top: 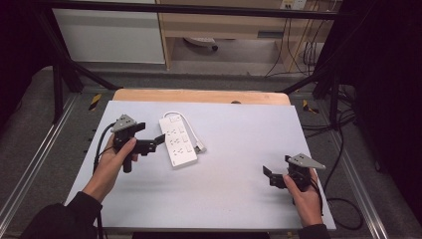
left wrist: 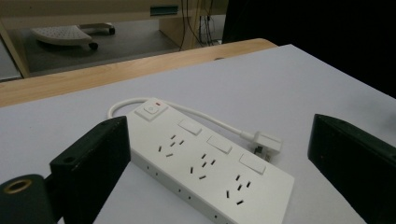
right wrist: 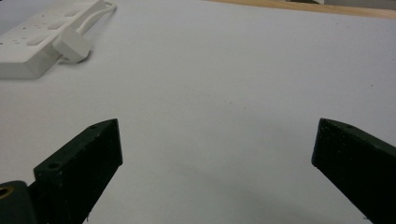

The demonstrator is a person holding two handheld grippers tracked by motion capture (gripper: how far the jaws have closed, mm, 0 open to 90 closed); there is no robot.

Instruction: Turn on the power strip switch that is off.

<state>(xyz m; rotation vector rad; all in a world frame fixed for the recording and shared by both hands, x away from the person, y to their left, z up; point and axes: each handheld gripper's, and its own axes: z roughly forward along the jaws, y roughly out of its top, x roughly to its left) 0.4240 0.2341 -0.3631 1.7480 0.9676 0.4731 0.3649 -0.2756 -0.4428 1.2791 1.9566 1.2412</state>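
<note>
We hold the left tongs (top: 158,140) spread beside the power strip (top: 177,140); the right tongs (top: 269,177) hover spread, well apart, above the tabletop (top: 234,164).

A pale grey table (top: 239,164) bears a white power strip (top: 177,140) with its cord and plug.

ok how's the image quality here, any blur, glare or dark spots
High view: even light on the table, dark corners, soft shadows under both hands. Left gripper view: power strip fairly sharp, near jaws soft, no glare. Right gripper view: jaws slightly blurred, plug and strip soft far off.
</note>
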